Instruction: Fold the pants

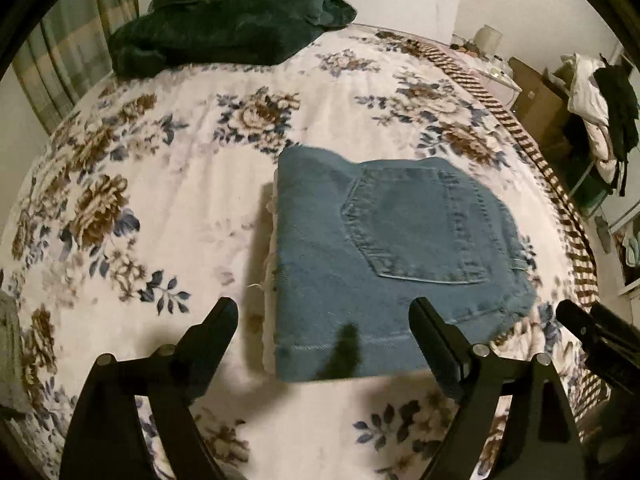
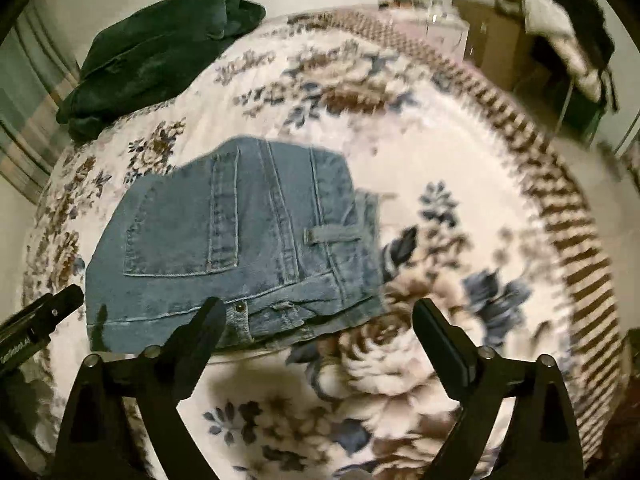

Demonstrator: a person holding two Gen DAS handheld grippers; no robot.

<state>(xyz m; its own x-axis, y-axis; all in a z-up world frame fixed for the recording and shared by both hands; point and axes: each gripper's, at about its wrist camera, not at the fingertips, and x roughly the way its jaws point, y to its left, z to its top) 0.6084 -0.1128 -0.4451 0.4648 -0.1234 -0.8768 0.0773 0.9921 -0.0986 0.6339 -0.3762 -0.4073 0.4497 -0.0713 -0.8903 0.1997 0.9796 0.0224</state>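
The blue jeans (image 1: 384, 256) lie folded into a compact rectangle on the floral bedspread (image 1: 160, 200), back pocket up. My left gripper (image 1: 324, 312) is open and empty, hovering over the near edge of the jeans. In the right wrist view the jeans (image 2: 224, 248) sit left of centre, waistband and belt loop to the right. My right gripper (image 2: 318, 312) is open and empty, just above the near right corner of the jeans. The right gripper also shows at the left wrist view's right edge (image 1: 596, 332), and the left gripper at the right wrist view's left edge (image 2: 36, 316).
A dark green blanket (image 1: 224, 20) is piled at the far side of the bed, also in the right wrist view (image 2: 160, 52). The bed's right edge has a brown striped border (image 1: 560, 200). Beyond it stand cardboard boxes (image 1: 536, 100) and a chair heaped with clothes (image 1: 600, 96).
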